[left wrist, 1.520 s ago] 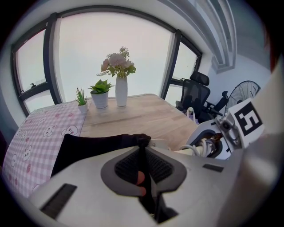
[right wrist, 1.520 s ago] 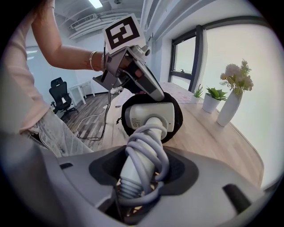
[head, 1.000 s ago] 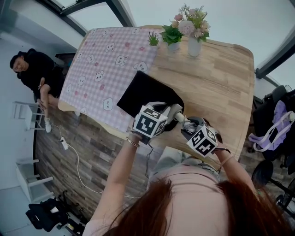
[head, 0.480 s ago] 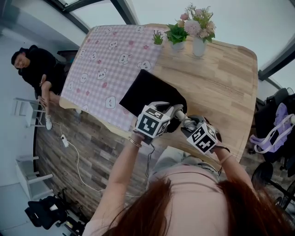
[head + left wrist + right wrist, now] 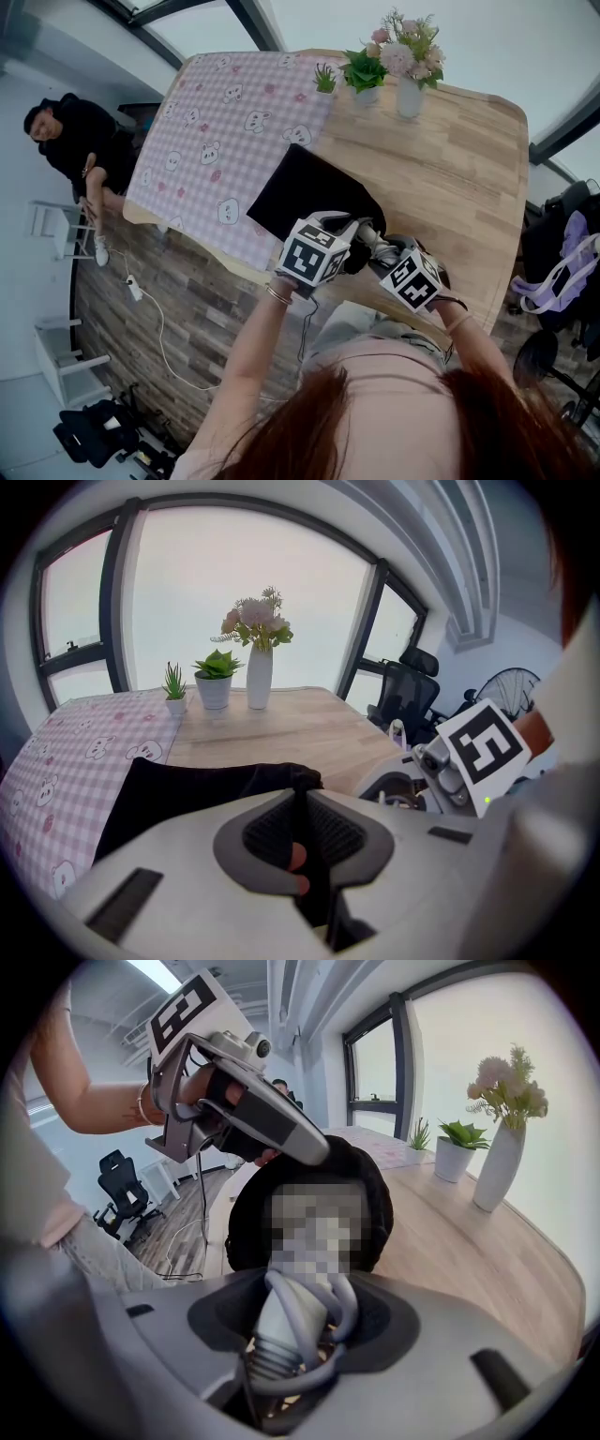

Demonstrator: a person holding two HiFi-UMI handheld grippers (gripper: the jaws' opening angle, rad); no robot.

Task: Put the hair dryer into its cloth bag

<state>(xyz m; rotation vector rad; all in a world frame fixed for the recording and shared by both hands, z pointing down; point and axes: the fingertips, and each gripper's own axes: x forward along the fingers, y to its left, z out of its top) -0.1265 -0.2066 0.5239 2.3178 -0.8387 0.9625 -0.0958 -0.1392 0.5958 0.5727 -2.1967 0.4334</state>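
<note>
**Left gripper clamped on bag rim, right gripper holding dryer at the mouth**

Left gripper (image 5: 301, 805): jaws together, a fold of black cloth pinched between the pads. That fold is the rim of the cloth bag (image 5: 305, 192). In the right gripper view this gripper comes in from upper left, with its tip on the top edge of the bag opening.

Right gripper (image 5: 298, 1335): jaws wide, clamped round the grey handle of the hair dryer (image 5: 279, 1321). The grey cord (image 5: 343, 1309) is looped round the handle between the jaws. The dryer's front end points into the bag's open mouth, mid-frame. Can't tell how far in it is.

In the head view both grippers sit just below frame centre, tips close together at the bag's near end. The bag lies flat on the wooden table (image 5: 450, 159), running up-left from the grippers. Its far corner overlaps the pink checked tablecloth (image 5: 216, 131), which covers the table's left part.

At top centre, on the table's far edge, stand a white vase of flowers (image 5: 410, 94) and two potted plants (image 5: 364, 75). All are well apart from the bag. A person in black (image 5: 75, 141) sits off the table at upper left.
</note>
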